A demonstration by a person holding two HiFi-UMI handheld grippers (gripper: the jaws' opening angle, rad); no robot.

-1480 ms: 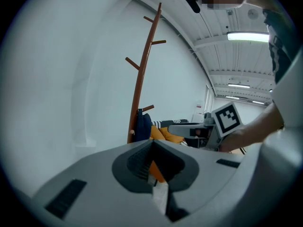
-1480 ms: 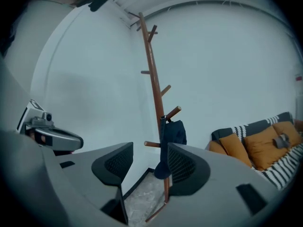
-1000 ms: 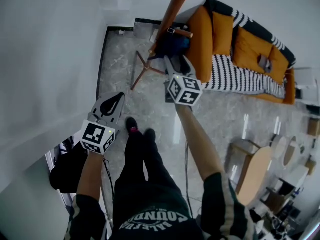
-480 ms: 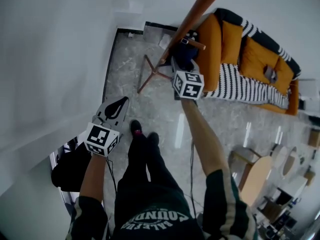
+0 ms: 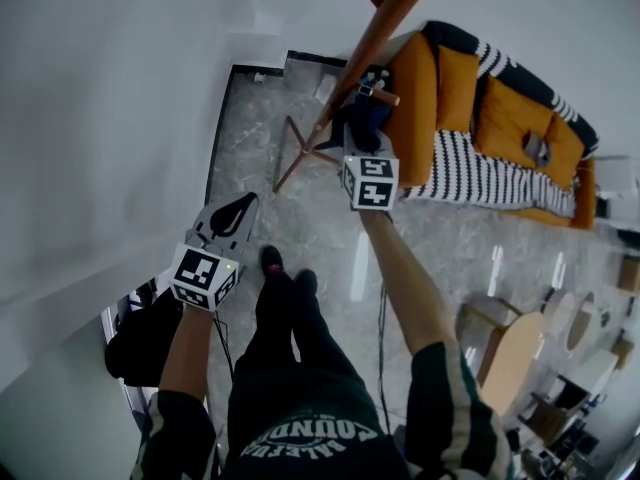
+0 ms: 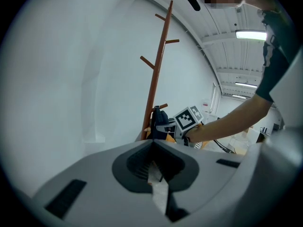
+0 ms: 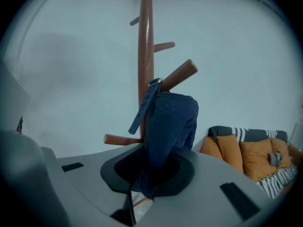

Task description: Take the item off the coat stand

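Your right arm reaches out nearly straight toward the far side, forearm bare, and carries the right gripper up against the coat stand. The blue item hangs there by its strap over an upward-slanting peg, close beside the pole, with the orange sofa just to its right. In the right gripper view the tongs are closing, and the lower end of the blue cloth drops straight down between them, already pinched where they meet. Your left arm stays bent and low on the near left beside the white wall. There the left gripper points toward the far side, well apart from the stand, with its tongs pressed together
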